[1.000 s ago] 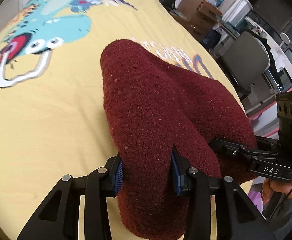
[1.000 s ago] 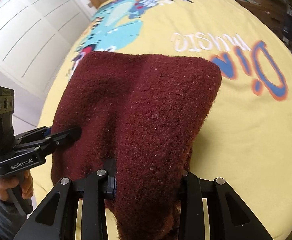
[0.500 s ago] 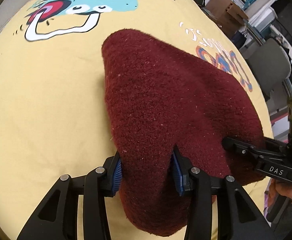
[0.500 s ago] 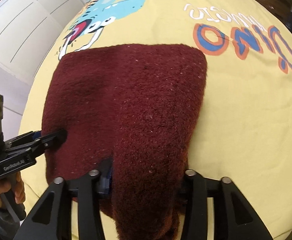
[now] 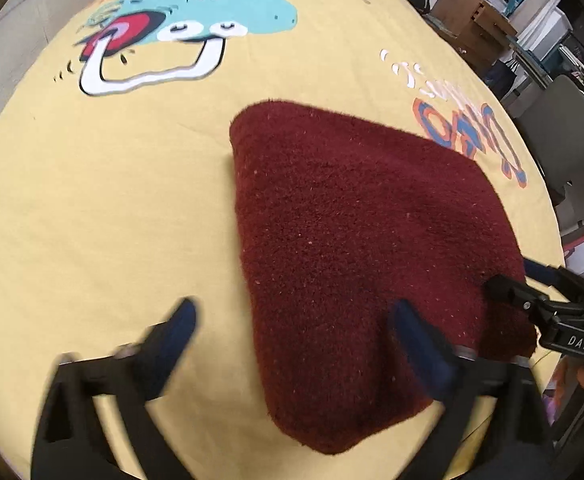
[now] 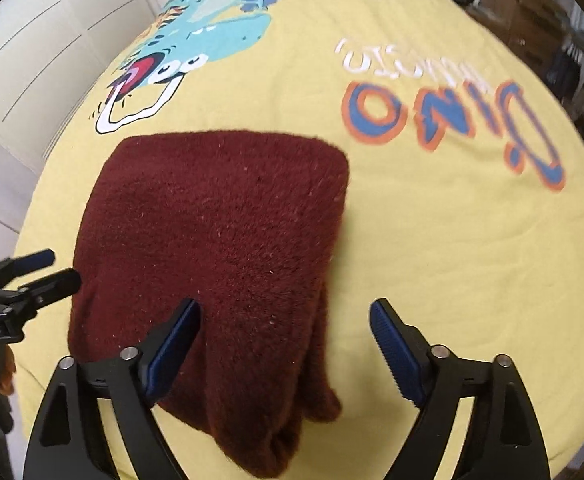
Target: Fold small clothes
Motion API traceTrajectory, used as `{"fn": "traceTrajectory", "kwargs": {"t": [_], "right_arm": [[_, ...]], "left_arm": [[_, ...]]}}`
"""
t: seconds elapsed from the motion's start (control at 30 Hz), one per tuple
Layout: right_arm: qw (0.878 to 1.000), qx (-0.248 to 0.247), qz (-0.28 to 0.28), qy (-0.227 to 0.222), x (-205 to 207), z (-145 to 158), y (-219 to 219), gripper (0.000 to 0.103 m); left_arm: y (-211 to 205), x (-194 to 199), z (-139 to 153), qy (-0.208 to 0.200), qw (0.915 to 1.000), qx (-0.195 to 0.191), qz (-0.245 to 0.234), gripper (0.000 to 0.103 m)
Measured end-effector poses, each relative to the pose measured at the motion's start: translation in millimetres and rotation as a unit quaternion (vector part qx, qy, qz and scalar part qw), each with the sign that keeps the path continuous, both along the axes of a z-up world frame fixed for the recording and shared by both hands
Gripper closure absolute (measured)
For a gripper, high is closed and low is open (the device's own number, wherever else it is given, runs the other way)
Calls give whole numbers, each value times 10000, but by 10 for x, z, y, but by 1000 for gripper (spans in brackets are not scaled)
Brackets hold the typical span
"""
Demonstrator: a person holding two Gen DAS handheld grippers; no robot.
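Observation:
A dark red fleece garment [image 5: 356,240] lies folded flat on the yellow dinosaur-print bedsheet [image 5: 112,208]; it also shows in the right wrist view [image 6: 220,240]. My left gripper [image 5: 296,328] is open, its jaws spread wide over the garment's near left corner, holding nothing. My right gripper [image 6: 284,320] is open, its jaws wide apart over the garment's near right edge, holding nothing. Each gripper shows at the side of the other's view: the right one [image 5: 532,284] and the left one [image 6: 48,270].
The sheet [image 6: 452,240] carries a teal dinosaur print [image 5: 196,28] and orange-blue lettering [image 6: 452,120]. A grey chair [image 5: 564,136] and cardboard boxes [image 5: 472,12] stand past the bed's right edge. White cabinet doors [image 6: 44,40] are on the left.
Both grippers were shut on the garment's near edge and held it up; they lowered it flat onto the sheet and have now opened, letting it go.

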State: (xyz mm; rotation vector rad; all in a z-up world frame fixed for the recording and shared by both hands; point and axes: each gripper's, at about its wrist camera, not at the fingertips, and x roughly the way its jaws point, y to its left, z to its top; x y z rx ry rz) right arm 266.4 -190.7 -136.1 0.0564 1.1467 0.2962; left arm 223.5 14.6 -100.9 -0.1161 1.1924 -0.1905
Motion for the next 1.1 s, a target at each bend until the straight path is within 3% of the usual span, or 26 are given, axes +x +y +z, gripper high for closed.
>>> {"fn": "traceTrajectory", "kwargs": {"t": [0.03, 0.17, 0.27, 0.57, 0.73, 0.87, 1.0, 1.1], "right_arm": [[10000, -37, 43, -45, -12, 11, 5, 0], [9997, -203, 87, -141, -45, -63, -10, 0], [9993, -336, -27, -143, -46, -211, -106, 0], [9992, -74, -341, -192, -80, -508, -369, 0], [9988, -226, -297, -305, -168, -299, -316, 0], [9965, -434, -354, -622, -352, 52, -349, 0], [9927, -638, -467, -910, -581, 387, -457, 0], [9900, -737, -534, -1077, -774, 602, -561, 0]], "left_arm": [[-7, -24, 23, -60, 10000, 46, -7, 1], [-97, -64, -36, -127, 9998, 117, 28, 1], [-103, -22, -208, 40, 9998, 211, 53, 1], [132, -90, -483, -86, 9997, 133, 206, 0], [150, -157, -360, -199, 9993, 174, 281, 1], [217, -285, -109, -365, 9984, 127, 407, 1], [320, -479, 215, -644, 9960, 256, 557, 1], [407, -664, 431, -818, 9931, 564, 620, 1]]}}
